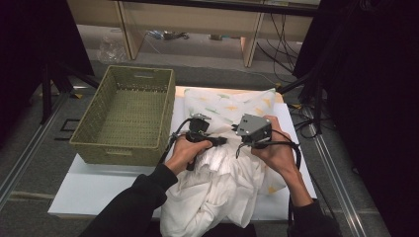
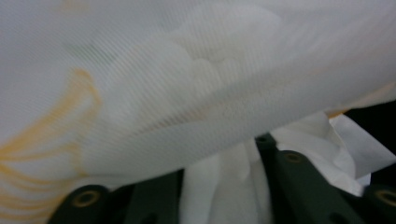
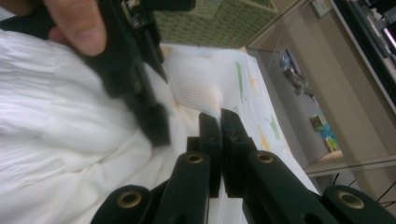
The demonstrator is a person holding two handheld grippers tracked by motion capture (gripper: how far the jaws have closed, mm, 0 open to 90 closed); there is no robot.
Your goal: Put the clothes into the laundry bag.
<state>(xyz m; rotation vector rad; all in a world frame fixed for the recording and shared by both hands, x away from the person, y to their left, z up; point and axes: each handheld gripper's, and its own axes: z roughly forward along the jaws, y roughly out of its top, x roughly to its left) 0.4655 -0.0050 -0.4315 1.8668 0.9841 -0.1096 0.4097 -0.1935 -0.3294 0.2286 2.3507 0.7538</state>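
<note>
White fabric bunches between the black jaws of the left gripper [image 2: 224, 186], which clasp a fold of the patterned cloth [image 1: 225, 163] loosely. The right gripper [image 3: 219, 126] is clenched tight on a thin edge of the same cloth. The cloth lies heaped from the table's [image 1: 89, 190] near edge up to its far edge. A green woven basket [image 1: 126, 116] sits at the table's left edge.

Soft matt white cloth [image 1: 217, 182], seemingly finely ribbed; basket [image 1: 126, 116] coarsely woven.

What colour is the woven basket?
Olive green basket, clearest in the high view.
</note>
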